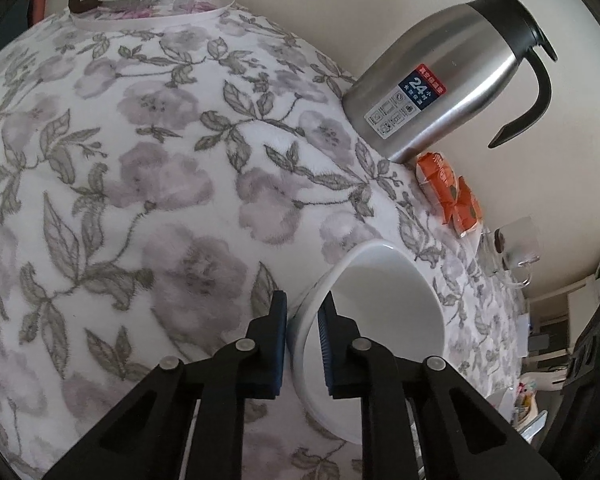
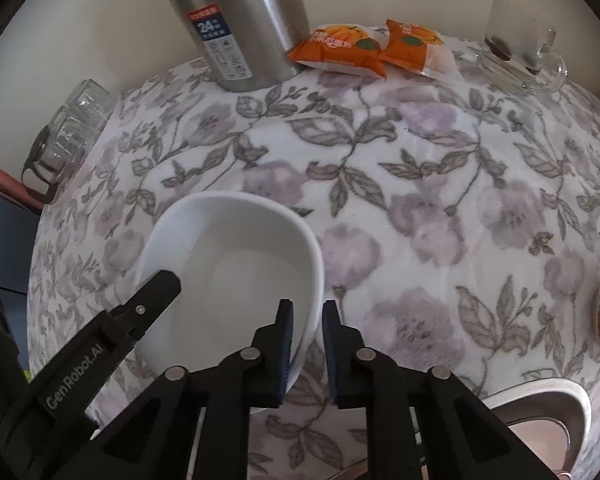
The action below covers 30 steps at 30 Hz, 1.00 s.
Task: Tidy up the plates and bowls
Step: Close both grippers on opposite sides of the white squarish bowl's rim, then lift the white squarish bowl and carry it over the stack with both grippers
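A white bowl [image 1: 388, 320] stands on the floral tablecloth [image 1: 140, 160]. In the left wrist view my left gripper [image 1: 303, 308] is shut on the bowl's near rim, one blue pad inside the wall and one outside. In the right wrist view the same white bowl [image 2: 236, 264] lies left of centre, and my right gripper [image 2: 307, 312] is shut on its right rim in the same way. The left gripper's finger [image 2: 156, 292] shows at the bowl's left rim. Both grippers point steeply down.
A steel thermos jug [image 2: 240, 20] stands at the back by the wall, with orange snack packets [image 2: 364, 46] and a glass mug [image 2: 520, 52] to its right. Upturned glasses [image 2: 68, 128] sit at the left. A metal dish [image 2: 540, 404] lies at the lower right.
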Each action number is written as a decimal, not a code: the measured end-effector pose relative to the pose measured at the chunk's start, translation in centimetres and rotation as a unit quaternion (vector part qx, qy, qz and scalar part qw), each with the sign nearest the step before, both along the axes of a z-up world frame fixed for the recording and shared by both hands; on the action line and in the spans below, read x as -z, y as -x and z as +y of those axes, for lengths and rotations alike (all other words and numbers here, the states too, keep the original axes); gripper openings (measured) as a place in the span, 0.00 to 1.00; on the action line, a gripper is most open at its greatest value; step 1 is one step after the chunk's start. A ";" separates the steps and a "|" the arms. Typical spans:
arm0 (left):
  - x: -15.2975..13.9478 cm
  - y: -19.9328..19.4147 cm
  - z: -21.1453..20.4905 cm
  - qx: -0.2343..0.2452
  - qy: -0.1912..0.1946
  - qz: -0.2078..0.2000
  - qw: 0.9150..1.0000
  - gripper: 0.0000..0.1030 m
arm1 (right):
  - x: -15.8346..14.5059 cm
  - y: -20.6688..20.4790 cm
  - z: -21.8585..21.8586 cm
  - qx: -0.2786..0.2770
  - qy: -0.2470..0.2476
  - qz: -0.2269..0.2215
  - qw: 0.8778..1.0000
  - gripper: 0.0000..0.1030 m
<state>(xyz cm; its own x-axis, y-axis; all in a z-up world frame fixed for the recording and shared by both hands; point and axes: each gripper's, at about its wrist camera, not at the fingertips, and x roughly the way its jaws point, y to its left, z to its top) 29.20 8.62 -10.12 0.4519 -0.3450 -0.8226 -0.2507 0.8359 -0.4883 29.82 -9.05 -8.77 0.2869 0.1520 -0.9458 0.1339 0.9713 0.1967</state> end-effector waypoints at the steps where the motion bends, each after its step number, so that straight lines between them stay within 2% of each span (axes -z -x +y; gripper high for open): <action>1: 0.0 0.0 0.1 0.000 0.002 0.000 1.000 0.15 | -0.1 0.0 0.1 -0.002 0.003 -0.001 1.000 0.13; 11: -0.6 0.4 0.7 0.003 0.017 0.000 1.000 0.15 | -1.3 0.7 -0.2 -0.004 -0.003 -0.011 1.000 0.13; 20: -3.7 1.3 0.9 0.007 0.013 -0.020 1.000 0.15 | -3.1 1.9 -0.8 0.003 -0.031 -0.022 0.999 0.13; 27: -5.4 2.3 0.6 0.015 0.032 -0.033 0.999 0.15 | -5.4 3.4 -1.7 0.008 -0.038 -0.045 0.998 0.13; 30: -7.0 3.1 0.4 0.019 0.033 -0.051 0.998 0.15 | -6.6 4.0 -1.9 0.008 -0.041 -0.057 0.998 0.13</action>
